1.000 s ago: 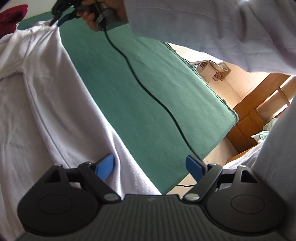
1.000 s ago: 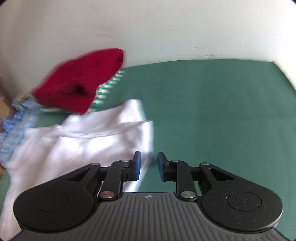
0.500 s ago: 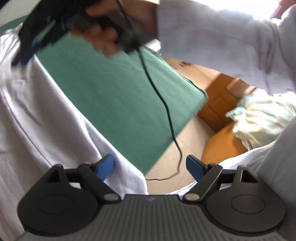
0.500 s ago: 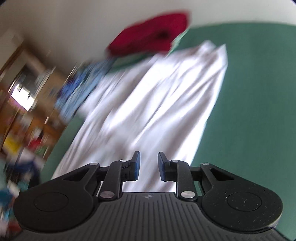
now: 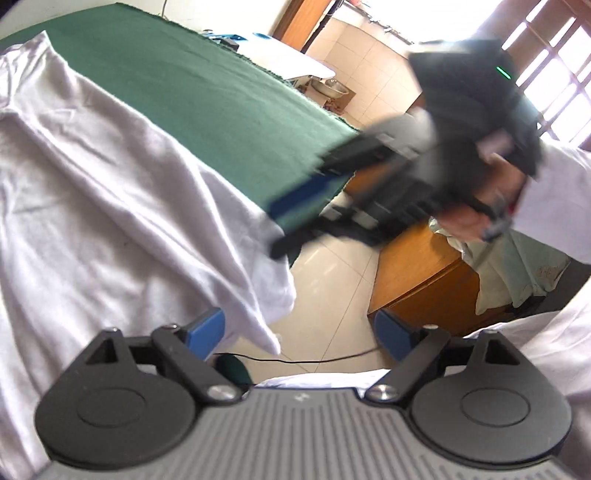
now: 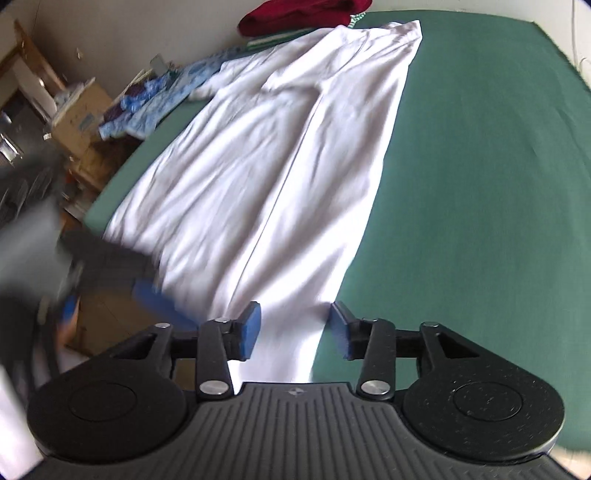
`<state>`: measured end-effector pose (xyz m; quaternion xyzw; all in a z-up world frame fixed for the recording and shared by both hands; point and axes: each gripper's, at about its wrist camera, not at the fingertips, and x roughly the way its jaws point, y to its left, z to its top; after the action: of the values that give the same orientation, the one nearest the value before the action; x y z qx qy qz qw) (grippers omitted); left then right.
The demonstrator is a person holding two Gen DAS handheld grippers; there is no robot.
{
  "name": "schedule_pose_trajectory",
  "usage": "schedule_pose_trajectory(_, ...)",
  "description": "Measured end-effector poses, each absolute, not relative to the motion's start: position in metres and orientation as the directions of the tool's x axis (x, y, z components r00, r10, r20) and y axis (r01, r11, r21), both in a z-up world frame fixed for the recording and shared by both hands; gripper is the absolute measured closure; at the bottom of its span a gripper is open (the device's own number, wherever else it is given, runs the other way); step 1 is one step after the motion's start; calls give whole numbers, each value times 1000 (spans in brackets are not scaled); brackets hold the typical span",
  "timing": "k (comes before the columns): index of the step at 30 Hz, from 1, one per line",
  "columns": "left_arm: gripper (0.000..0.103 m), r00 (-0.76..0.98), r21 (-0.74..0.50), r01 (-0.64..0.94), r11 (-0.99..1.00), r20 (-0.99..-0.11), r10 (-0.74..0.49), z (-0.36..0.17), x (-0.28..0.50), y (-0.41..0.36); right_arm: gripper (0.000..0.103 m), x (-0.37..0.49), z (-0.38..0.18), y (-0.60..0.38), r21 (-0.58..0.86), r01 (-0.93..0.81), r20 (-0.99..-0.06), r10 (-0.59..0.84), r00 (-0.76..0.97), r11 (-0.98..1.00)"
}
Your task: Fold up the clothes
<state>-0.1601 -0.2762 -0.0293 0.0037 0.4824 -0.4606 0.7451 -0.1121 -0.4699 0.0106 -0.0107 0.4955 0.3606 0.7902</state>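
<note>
A long white garment lies stretched along the green table, its near hem hanging over the near edge. It also shows in the left wrist view, draped over the table corner. My right gripper is open, with its fingers on either side of the hem's right corner. My left gripper is open and empty beside the hanging hem. The right gripper also shows blurred in the left wrist view, and the left gripper shows blurred in the right wrist view.
A dark red garment lies on folded striped cloth at the table's far end. Blue patterned clothes lie at the far left edge above cardboard boxes. A wooden cabinet, tiled floor and a black cable are below.
My right gripper has swung from the garment's far end to its near hem and opened. My left gripper has turned toward the hanging hem corner and stayed open.
</note>
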Motion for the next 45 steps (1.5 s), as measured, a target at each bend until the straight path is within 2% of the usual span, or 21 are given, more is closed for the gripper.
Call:
schedule_pose_trajectory(2, 15, 125, -427, 687, 588, -727, -675, -27, -162, -273, 57, -132, 9, -466, 328, -578, -818, 531, 223, 747)
schedule_pose_trajectory(9, 15, 208, -434, 606, 666, -722, -660, -28, -156, -280, 58, -151, -8, -466, 269, -518, -813, 479, 330, 812)
schedule_pose_trajectory(14, 15, 276, -448, 502, 740, -727, -628, -32, -152, -281, 59, -135, -33, -473, 375, -461, -766, 548, 335, 805)
schedule_pose_trajectory(15, 16, 290, -449, 485, 751, -727, -622, -32, -153, -282, 67, -134, -36, -474, 396, -454, -758, 564, 327, 798)
schedule_pose_trajectory(16, 17, 303, -444, 473, 761, -729, -614, -31, -156, -283, 88, -133, -38, -476, 418, -448, -750, 578, 320, 790)
schedule_pose_trajectory(17, 18, 316, -433, 467, 771, -733, -603, -30, -159, -284, 99, -132, -41, -478, 440, -441, -742, 593, 313, 782)
schedule_pose_trajectory(19, 24, 329, -424, 452, 785, -739, -588, -29, -167, -283, 98, -132, -42, -482, 466, -443, -725, 617, 304, 766)
schedule_pose_trajectory(29, 21, 311, -486, 304, 819, -762, -568, -59, -190, -298, 97, -151, -46, -493, 474, -496, -724, 643, 250, 727)
schedule_pose_trajectory(30, 28, 291, -507, 281, 815, -764, -576, -66, -187, -298, 95, -152, -48, -495, 447, -512, -743, 623, 243, 733)
schedule_pose_trajectory(32, 56, 272, -515, 250, 820, -775, -570, -76, -186, -296, 92, -153, -52, -493, 436, -523, -765, 607, 214, 733)
schedule_pose_trajectory(33, 77, 273, -501, 244, 830, -786, -554, -78, -187, -295, 92, -155, -51, -498, 426, -530, -768, 602, 216, 733)
schedule_pose_trajectory(34, 94, 274, -486, 238, 841, -797, -538, -81, -189, -294, 91, -158, -50, -503, 416, -538, -772, 598, 218, 733)
schedule_pose_trajectory(35, 100, 282, -476, 227, 850, -803, -525, -84, -191, -290, 90, -160, -50, -508, 406, -546, -775, 593, 221, 733)
schedule_pose_trajectory(37, 103, 297, -458, 203, 865, -813, -500, -89, -195, -279, 83, -159, -43, -521, 403, -537, -769, 592, 241, 741)
schedule_pose_trajectory(41, 103, 309, -380, 147, 913, -860, -407, -101, -197, -269, 82, -153, -19, -527, 407, -557, -703, 637, 315, 724)
schedule_pose_trajectory(43, 103, 304, -323, 166, 932, -882, -360, -102, -201, -273, 66, -150, -6, -521, 406, -578, -650, 668, 362, 708)
schedule_pose_trajectory(45, 103, 291, -280, 193, 940, -899, -328, -102, -206, -280, 59, -144, 1, -505, 400, -598, -595, 694, 407, 694)
